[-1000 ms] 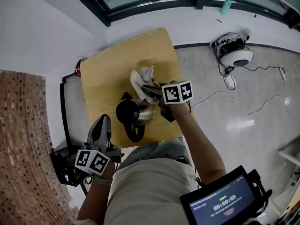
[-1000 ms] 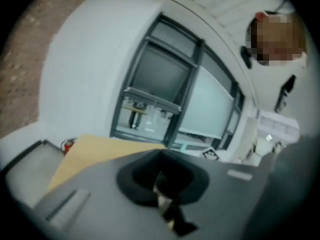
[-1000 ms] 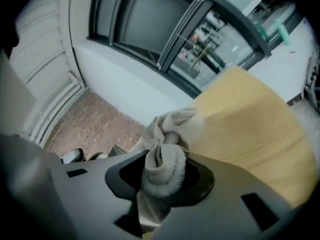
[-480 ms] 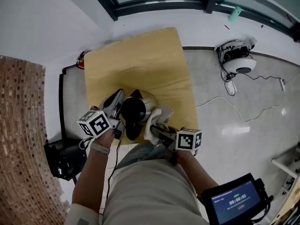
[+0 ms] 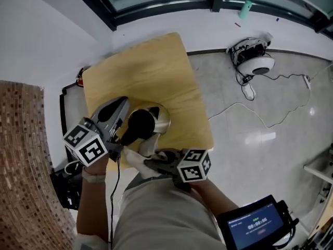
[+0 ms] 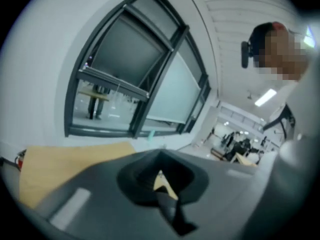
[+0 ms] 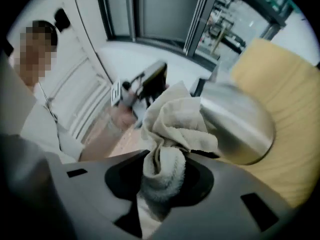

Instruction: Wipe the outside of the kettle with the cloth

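Wiping the near side of the upright brushed-steel kettle (image 5: 160, 120) on the pale yellow wooden worktop (image 5: 151, 66).

At left, the left hand-held gripper (image 5: 120, 107), jaws together on nothing, just beside the kettle's black lid (image 5: 136, 128). Further right, the right hand-held gripper (image 5: 150, 159), clamped on the bunched white terry cloth (image 5: 136, 154), with the steel wall just ahead and to its right; probably the nearer tool for the coming stroke. Only in the right gripper view: cloth touching steel. Only in the head view: kettle between both tools.
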Demonstrator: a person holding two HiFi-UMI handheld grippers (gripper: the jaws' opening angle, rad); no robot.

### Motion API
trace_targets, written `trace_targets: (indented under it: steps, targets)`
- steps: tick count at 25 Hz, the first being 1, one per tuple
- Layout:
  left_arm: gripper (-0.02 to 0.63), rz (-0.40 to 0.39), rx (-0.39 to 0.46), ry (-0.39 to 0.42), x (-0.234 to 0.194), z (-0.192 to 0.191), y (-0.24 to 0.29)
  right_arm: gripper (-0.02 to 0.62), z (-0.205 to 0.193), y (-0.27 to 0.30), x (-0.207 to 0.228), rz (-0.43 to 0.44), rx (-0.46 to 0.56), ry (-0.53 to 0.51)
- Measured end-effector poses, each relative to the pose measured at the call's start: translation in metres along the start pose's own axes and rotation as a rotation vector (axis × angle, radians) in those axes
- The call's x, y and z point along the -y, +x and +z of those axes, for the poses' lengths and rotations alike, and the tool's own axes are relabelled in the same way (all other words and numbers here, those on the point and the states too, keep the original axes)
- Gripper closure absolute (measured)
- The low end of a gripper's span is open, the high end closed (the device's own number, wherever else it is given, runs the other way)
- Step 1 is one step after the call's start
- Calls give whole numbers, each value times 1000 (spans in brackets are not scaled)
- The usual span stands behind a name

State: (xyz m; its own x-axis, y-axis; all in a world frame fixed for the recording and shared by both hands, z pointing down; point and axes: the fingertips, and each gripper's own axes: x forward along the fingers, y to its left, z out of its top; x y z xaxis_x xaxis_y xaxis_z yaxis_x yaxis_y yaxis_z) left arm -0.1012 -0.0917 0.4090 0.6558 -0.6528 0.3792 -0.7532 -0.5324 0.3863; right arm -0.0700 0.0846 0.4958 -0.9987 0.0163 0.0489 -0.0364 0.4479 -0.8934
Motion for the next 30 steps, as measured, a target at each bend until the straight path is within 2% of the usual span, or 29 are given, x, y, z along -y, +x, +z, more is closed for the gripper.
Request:
trace_targets:
  steps: [2,3,4,6,7,8,9,10,11,12,14,15,16,18,19,20,21,23,24,25,26,28,29,30]
  targets:
    - [617,14,-55,72,23,-21,6,474,45,-57,21,-92,288,54]
    - [617,42,-100,143,28,-35,13,474,67,-74,33,-137,401,62]
    - [617,84,-134,224,31,-46,18,475,85,-80,42,-162,457,44]
    - [607,151,-159,360,34,-55,24,474,102,-68,65,-213,427,-44]
    - [607,165,-172,413,36,-57,26,474,100,-61,88,-260,403,-48]
    - [607,169,-189,454,39,-60,27,474,94,-59,120,-317,402,14]
    - [607,167,-204,478,40,-62,27,474,85,-61,156,-386,408,122]
    - [607,161,-209,484,40,-63,27,474,77,-64,185,-462,400,213]
    - [609,155,-204,474,40,-62,27,476,75,-66,196,-514,385,244]
    - [609,151,-195,456,40,-61,26,476,82,-66,184,-499,389,217]
    - [609,145,-180,422,39,-60,25,476,109,-59,118,-309,475,90]
    - [609,141,-176,412,39,-60,24,476,114,-56,101,-254,518,56]
    - [609,140,-175,409,38,-61,24,476,108,-57,109,-277,544,80]
    - [609,140,-179,419,37,-61,23,476,75,-65,173,-430,561,309]
    - [609,140,-179,429,38,-61,23,476,63,-68,194,-478,556,412]
    - [609,142,-179,441,39,-61,23,476,65,-68,190,-468,550,415]
    - [609,144,-179,454,39,-60,24,476,80,-65,161,-403,553,316]
    - [609,146,-171,458,39,-60,25,476,113,-54,92,-245,577,50]
    - [609,147,-166,455,38,-60,24,476,117,-52,83,-231,596,-2]
    - [609,147,-163,453,38,-59,24,474,110,-54,99,-271,621,30]
    - [609,144,-162,452,38,-59,24,474,96,-60,133,-345,644,139]
    - [609,128,-162,439,41,-60,24,476,64,-72,204,-482,647,425]
    - [609,120,-159,431,42,-61,23,476,61,-73,214,-484,632,479]
    - [609,117,-156,427,43,-61,21,476,71,-70,205,-438,610,445]
